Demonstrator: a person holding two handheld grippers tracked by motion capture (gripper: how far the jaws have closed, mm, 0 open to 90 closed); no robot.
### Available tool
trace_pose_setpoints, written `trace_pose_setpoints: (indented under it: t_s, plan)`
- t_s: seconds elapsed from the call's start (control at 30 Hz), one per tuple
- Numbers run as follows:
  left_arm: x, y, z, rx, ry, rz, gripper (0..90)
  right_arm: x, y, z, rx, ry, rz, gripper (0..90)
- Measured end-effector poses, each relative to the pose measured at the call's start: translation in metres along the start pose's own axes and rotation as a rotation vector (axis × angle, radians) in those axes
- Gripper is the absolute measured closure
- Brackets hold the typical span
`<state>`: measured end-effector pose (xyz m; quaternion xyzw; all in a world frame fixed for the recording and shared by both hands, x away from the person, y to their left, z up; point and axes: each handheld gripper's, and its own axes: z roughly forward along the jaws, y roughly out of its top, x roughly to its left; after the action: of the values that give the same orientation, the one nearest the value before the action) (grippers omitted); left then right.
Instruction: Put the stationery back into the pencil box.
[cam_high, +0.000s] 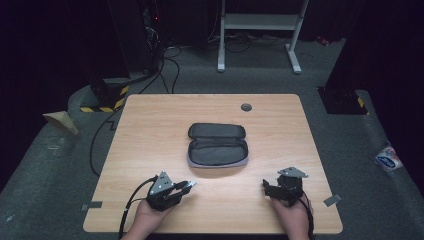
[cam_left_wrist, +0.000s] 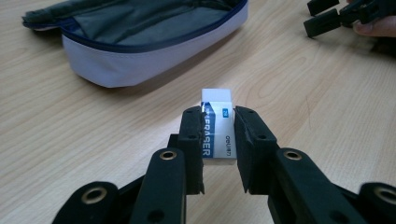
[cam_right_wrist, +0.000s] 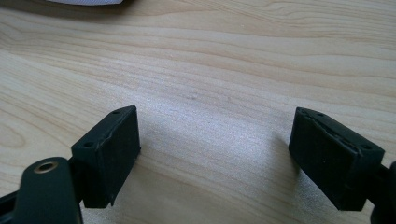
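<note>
My left hand-held gripper (cam_left_wrist: 218, 140) is clamped on the eraser (cam_left_wrist: 217, 128) just short of the open pencil case (cam_left_wrist: 140, 42), my right hand-held gripper (cam_right_wrist: 217, 154) gapes empty, and I judge the narrow pinch could let it twist free onto the tabletop (cam_left_wrist: 303, 84).

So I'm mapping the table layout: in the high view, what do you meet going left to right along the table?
Left gripper holding the eraser → open pencil case → right gripper.
</note>
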<state>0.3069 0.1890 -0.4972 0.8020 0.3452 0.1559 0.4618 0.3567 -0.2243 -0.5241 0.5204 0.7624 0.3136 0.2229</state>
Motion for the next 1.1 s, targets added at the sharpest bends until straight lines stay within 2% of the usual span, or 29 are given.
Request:
trace_pose_setpoints:
  t_s: [0.23,0.53,0.7,0.93,1.1]
  plan:
    - [0.009,0.002,-0.009,-0.026,0.032,-0.01,73.4,0.0,0.0,0.0,0.0,0.0,0.0,16.0]
    - [0.015,0.005,-0.018,-0.057,0.054,-0.015,73.3,0.0,0.0,0.0,0.0,0.0,0.0,16.0]
    - [0.016,0.006,-0.025,-0.116,0.067,-0.01,73.3,0.0,0.0,0.0,0.0,0.0,0.0,16.0]
    - [0.015,0.008,-0.031,-0.16,0.079,0.004,73.3,0.0,0.0,0.0,0.0,0.0,0.0,16.0]
    - [0.012,0.009,-0.037,-0.231,0.083,0.022,73.3,0.0,0.0,0.0,0.0,0.0,0.0,16.0]
